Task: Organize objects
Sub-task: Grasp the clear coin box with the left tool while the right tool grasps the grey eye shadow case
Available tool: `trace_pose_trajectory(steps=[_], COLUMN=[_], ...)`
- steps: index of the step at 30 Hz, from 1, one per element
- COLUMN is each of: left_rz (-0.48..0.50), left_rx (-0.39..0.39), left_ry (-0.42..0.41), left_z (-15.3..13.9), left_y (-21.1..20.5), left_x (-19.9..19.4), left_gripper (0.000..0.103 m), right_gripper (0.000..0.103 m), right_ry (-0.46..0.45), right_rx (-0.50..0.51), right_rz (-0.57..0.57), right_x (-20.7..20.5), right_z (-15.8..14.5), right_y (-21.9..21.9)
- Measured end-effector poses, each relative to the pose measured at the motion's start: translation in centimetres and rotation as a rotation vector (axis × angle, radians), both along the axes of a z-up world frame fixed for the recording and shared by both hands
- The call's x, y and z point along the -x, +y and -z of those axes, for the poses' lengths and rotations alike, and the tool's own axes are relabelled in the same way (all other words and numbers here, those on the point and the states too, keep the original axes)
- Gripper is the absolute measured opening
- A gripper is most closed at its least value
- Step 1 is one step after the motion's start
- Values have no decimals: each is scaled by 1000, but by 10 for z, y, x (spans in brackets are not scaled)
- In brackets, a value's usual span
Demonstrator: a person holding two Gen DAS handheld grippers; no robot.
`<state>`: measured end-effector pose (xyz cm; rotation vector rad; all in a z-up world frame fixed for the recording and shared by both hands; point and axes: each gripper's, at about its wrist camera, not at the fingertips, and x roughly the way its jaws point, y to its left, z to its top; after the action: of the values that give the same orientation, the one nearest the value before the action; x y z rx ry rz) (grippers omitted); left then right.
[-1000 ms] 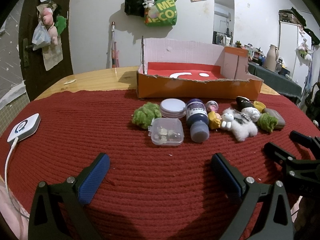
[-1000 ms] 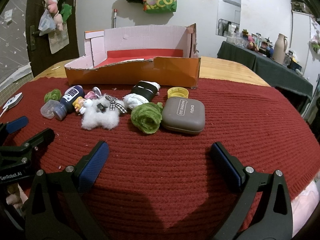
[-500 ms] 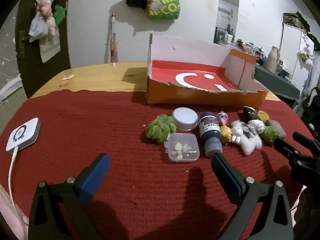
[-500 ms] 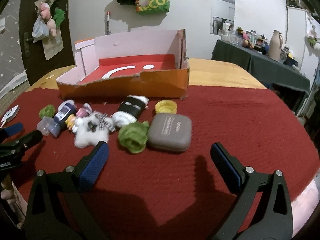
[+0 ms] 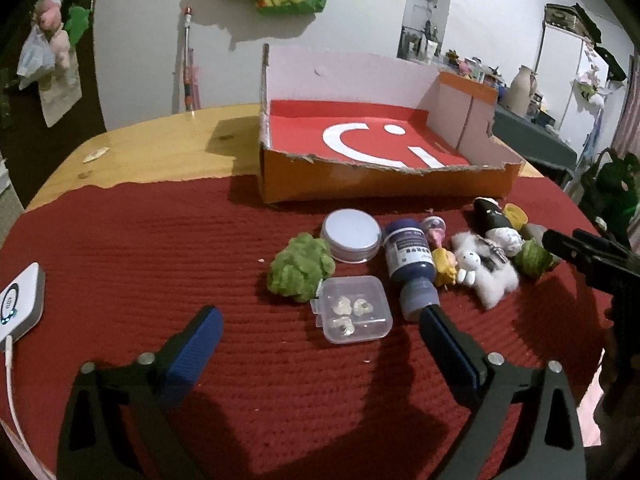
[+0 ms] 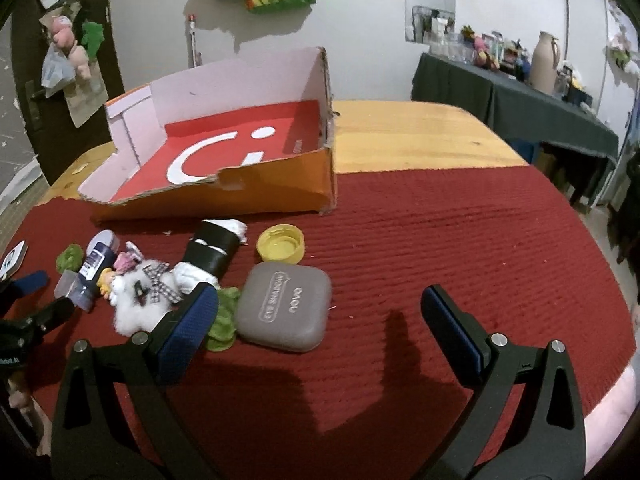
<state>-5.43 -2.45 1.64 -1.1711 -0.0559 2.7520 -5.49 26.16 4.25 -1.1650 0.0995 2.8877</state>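
Observation:
Small items lie in a row on a red knitted mat [image 5: 160, 248] in front of an orange cardboard box [image 5: 384, 184] with a red floor. My left gripper [image 5: 318, 318] is closing, its pads still wide apart and touching nothing. A clear plastic case [image 5: 354, 310] lies between its fingertips, with a green fuzzy ball [image 5: 300, 268], a round tin [image 5: 352, 234] and a dark blue bottle [image 5: 410, 256] just beyond. My right gripper [image 6: 319, 294] is open over a grey case [image 6: 284, 312], beside a second green ball [image 6: 222, 320], a white plush [image 6: 140, 304] and a yellow cap [image 6: 280, 244].
A white device [image 5: 18, 304] with a cable lies at the mat's left edge. Bare wooden table [image 6: 400, 136] shows behind and beside the box. A dark-clothed side table [image 6: 520, 100] with clutter stands at the far right. Bags hang on the wall.
Both grippers have moved forward toward the row of items, which now lie between their fingertips. More of the box's red floor shows. The left jaws stand slightly narrower.

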Motion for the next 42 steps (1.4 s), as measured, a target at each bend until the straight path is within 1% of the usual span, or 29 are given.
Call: trace_pose_trajectory(steps=[5, 8, 10, 17, 21, 24, 29, 30, 32, 33, 34, 36, 39, 41, 42], left_rz=[12, 19, 22, 27, 23, 18, 21, 24, 32, 35, 38, 39, 45, 57, 62], left_rx=[10, 21, 26, 21, 18, 18, 6, 7, 15, 19, 22, 27, 21, 12, 7], left_ry=[-7, -10, -13, -9, -5, -4, -2, -1, 3, 4, 4, 6, 8, 9, 8], left_z=[0, 0, 0, -1, -2, -2, -3, -3, -3, -3, -3, -2, -3, -3, -3], left_y=[1, 3, 4, 5, 4, 3, 2, 3, 6, 7, 8, 9, 9, 10, 11], left_x=[2, 4, 5, 4, 3, 3, 2, 2, 2, 1, 1, 1, 0, -1, -1], left_gripper=[96, 91, 87, 80, 74, 70, 69, 67, 62, 60, 60, 59, 51, 44, 40], right_gripper=[103, 103, 103, 102, 102, 102, 101, 101, 98, 95, 89, 84, 81, 77, 73], right_ry=[-43, -49, -51, -53, -56, -48, -52, -53, -58, -59, -62, -70, -65, -57, -51], right_rx=[4, 13, 14, 12, 22, -13, -16, -20, -33, -36, -38, -20, -4, 2, 6], right_rz=[-2, -7, -11, -34, -38, -24, -33, -37, -46, -46, -45, -54, -62, -73, -82], right_x=[7, 7, 7, 4, 4, 2, 2, 2, 4, 5, 6, 8, 9, 9, 9], right_z=[5, 6, 6, 6, 6, 5, 6, 6, 8, 9, 10, 11, 12, 12, 12], right_y=[3, 5, 6, 6, 9, 11, 10, 8, 5, 4, 4, 5, 6, 6, 5])
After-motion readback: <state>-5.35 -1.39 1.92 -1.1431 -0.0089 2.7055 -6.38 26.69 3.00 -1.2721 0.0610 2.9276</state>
